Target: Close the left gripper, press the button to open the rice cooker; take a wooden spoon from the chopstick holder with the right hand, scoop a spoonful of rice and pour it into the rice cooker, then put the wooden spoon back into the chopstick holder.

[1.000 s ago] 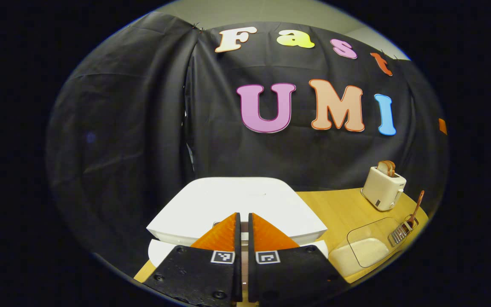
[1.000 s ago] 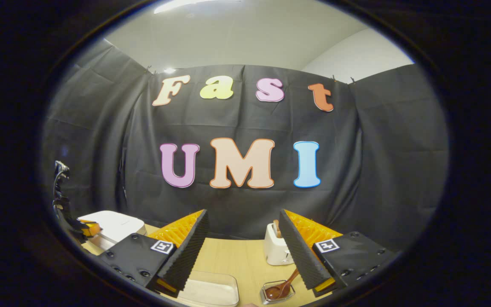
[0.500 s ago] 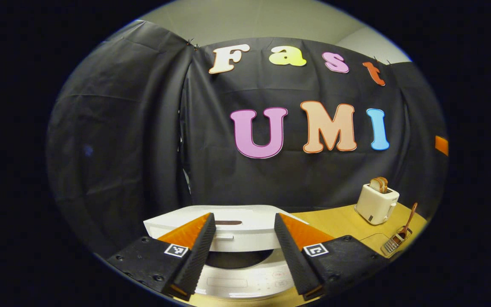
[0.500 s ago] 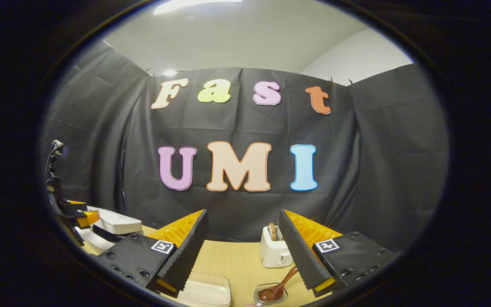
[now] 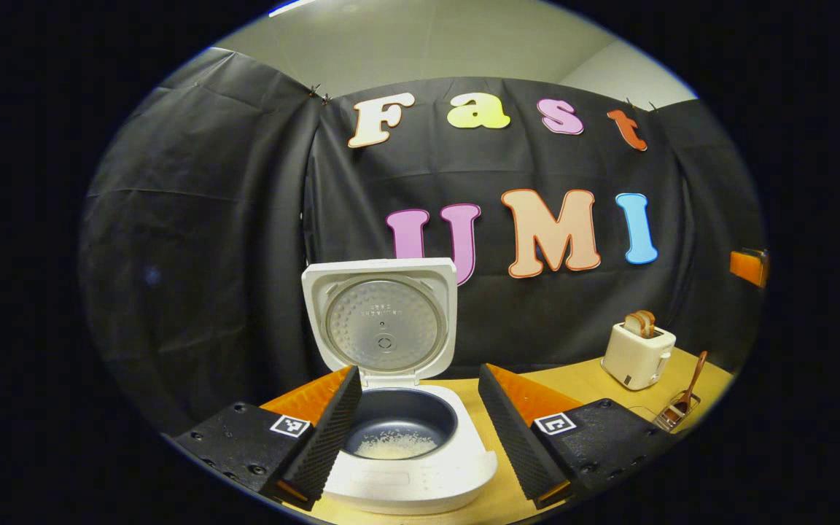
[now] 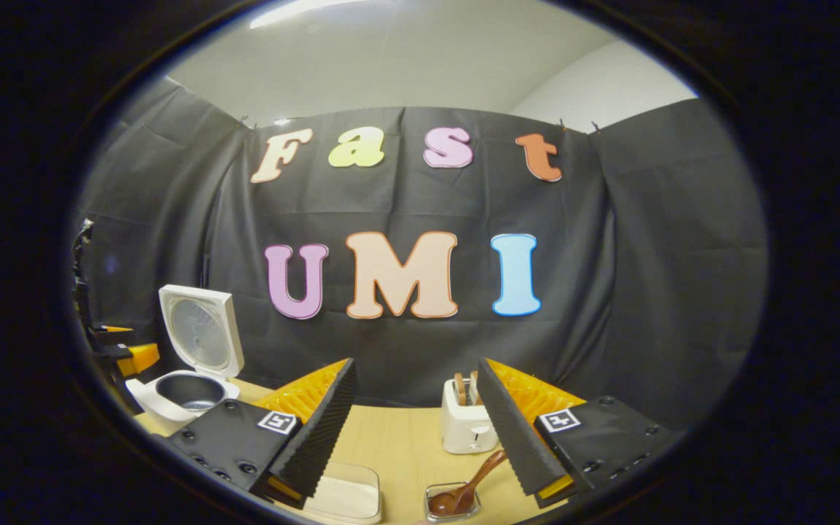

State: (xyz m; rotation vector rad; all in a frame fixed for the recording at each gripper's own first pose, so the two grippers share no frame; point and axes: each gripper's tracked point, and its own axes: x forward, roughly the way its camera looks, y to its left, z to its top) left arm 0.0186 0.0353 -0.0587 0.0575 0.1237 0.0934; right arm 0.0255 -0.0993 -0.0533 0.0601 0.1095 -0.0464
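The white rice cooker (image 5: 405, 467) stands open on the wooden table, its lid (image 5: 381, 321) upright, with a little rice in the dark inner pot (image 5: 398, 437). My left gripper (image 5: 416, 437) is open just in front of it, fingers either side of the pot. In the right gripper view the cooker (image 6: 187, 386) is at far left with the left gripper (image 6: 125, 357) beside it. My right gripper (image 6: 416, 430) is open and holds nothing. Below it a wooden spoon (image 6: 467, 492) leans in the clear chopstick holder (image 6: 453, 503). A clear box of rice (image 6: 343, 499) lies left of the holder.
A white toaster (image 6: 467, 426) with bread slices stands at the back of the table, behind the holder. In the left gripper view the toaster (image 5: 637, 354) and the spoon in its holder (image 5: 682, 405) sit at far right. Black cloth walls close the booth behind.
My left gripper went from shut on the cooker's button to open and drew back. The lid sprang from closed to fully upright. The right gripper barely moved.
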